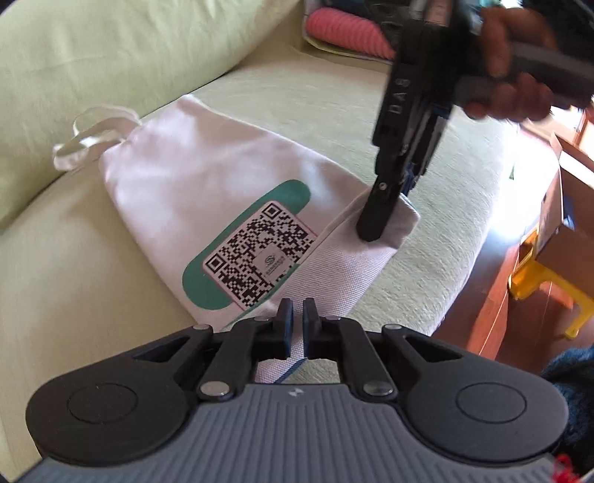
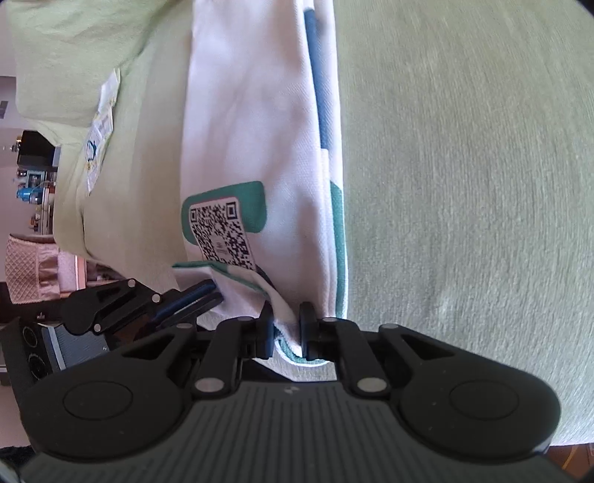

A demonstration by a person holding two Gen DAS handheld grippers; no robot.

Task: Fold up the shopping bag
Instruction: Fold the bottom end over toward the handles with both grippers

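Note:
A white canvas shopping bag [image 1: 208, 174] with a QR code on a green patch [image 1: 260, 252] lies flat on a pale green sofa seat [image 1: 297, 96], its handles [image 1: 85, 137] at the far end. At the near edge, my left gripper [image 1: 297, 315] is shut on the bag's fabric. My right gripper [image 1: 375, 223], held by a hand [image 1: 512, 74], comes down from the upper right and pinches the bag's raised corner. In the right wrist view the right gripper [image 2: 286, 327] is shut on a fold of the bag [image 2: 252, 130], with the left gripper [image 2: 213, 293] holding the neighbouring corner.
A green back cushion [image 1: 111, 44] rises behind the bag. A pink ribbed item [image 1: 345, 29] lies at the sofa's far end. Beyond the seat's right edge are a wooden floor [image 1: 493, 297], a yellow stool [image 1: 545, 286] and a cardboard box [image 1: 571, 230].

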